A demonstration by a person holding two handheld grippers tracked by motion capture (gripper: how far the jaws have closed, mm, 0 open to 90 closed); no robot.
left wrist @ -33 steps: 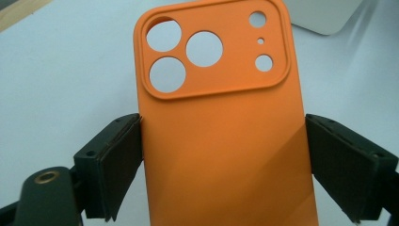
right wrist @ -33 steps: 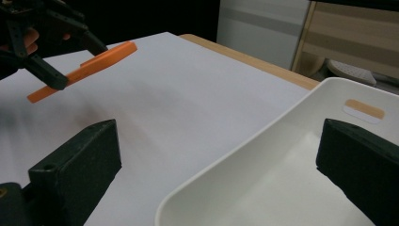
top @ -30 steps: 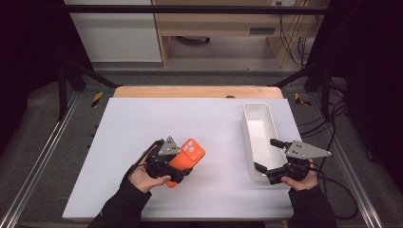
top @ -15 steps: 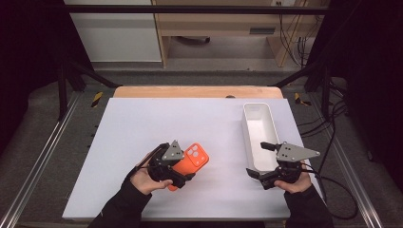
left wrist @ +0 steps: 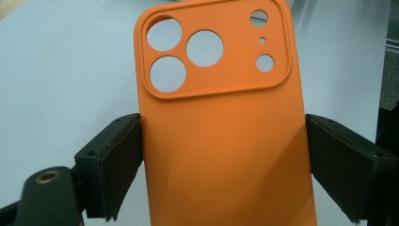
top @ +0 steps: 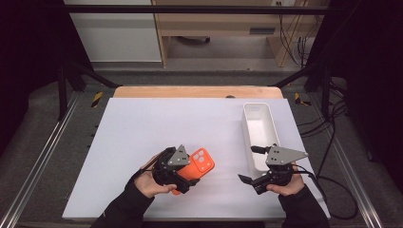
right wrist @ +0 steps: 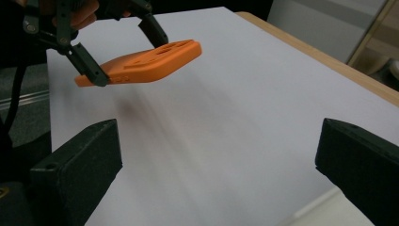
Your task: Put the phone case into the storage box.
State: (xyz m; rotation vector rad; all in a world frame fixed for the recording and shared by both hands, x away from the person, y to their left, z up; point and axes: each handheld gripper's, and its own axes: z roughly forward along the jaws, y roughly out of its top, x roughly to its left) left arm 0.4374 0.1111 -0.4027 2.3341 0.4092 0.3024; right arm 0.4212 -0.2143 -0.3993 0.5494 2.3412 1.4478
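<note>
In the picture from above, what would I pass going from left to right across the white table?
Left gripper clamped on the orange phone case → right gripper, jaws open with nothing between them; the white tray lies just beyond it, so their order is unclear.

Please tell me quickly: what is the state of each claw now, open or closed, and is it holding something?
Left claw: closed on the orange phone case, gripping its two long edges.
Right claw: open, holding nothing.

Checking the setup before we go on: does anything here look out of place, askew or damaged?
Nothing stands out. The left gripper holds the orange phone case by its sides, intact; the white tray sits straight.
</note>
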